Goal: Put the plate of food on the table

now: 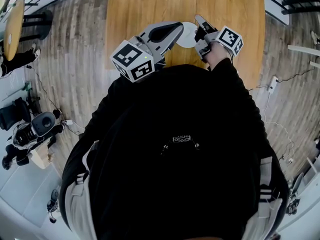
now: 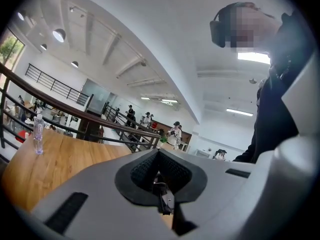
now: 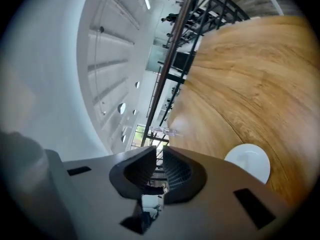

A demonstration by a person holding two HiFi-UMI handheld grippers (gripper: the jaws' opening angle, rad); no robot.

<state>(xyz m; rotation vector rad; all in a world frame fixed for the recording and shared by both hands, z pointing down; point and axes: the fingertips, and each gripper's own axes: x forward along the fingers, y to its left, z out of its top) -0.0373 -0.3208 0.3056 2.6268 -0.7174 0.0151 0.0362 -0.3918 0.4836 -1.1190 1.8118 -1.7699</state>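
A small white plate [image 1: 189,35] lies on the wooden table [image 1: 145,9], between my two grippers and close to the near edge. I see no food on it. My left gripper [image 1: 176,32] reaches to the plate's left rim with its pads together and nothing held. In the left gripper view the left gripper [image 2: 159,153] points over the table towards the room. My right gripper [image 1: 201,28] hangs at the plate's right side. In the right gripper view the right gripper [image 3: 160,156] keeps a narrow slit between its pads with nothing in it, and the plate [image 3: 248,162] lies apart, lower right.
A clear water bottle [image 2: 38,134] stands at the far end of the table. A dark railing [image 2: 75,109] runs behind it, with several people beyond. A round yellow table [image 1: 12,21], cables and floor equipment [image 1: 37,126] surround the person.
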